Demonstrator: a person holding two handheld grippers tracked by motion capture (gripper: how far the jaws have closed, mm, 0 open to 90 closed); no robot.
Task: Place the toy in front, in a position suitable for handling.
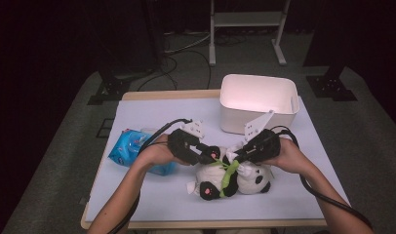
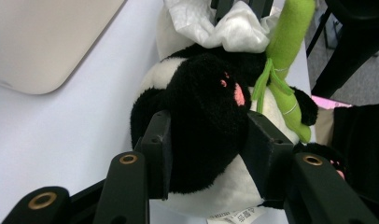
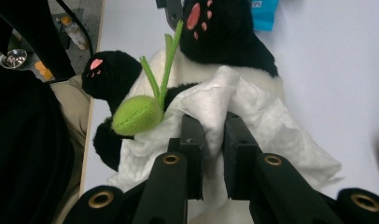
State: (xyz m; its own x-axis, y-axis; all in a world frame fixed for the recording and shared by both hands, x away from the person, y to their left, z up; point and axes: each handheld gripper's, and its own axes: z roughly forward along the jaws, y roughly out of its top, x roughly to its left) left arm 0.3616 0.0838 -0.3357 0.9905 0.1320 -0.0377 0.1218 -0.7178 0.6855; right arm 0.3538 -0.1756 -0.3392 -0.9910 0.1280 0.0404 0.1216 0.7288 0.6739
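high view: panda (image 1: 245, 181) lies lengthwise along surface's near edge; left tongs (image 1: 211, 155) clamp its paw, right tongs (image 1: 237, 155) pinch wipe (image 1: 233, 157) atop it.

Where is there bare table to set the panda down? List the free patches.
Free: the far left stretch of the table, between the white bin and the blue wipes pack; also the near edge in front of the plush panda. Crowded: mid-table, where the left gripper and right gripper work on the panda, just before the bin.

bare forearms, black left gripper (image 1: 209, 155) and right gripper (image 1: 236, 157), brass screws, grey plates, black cables
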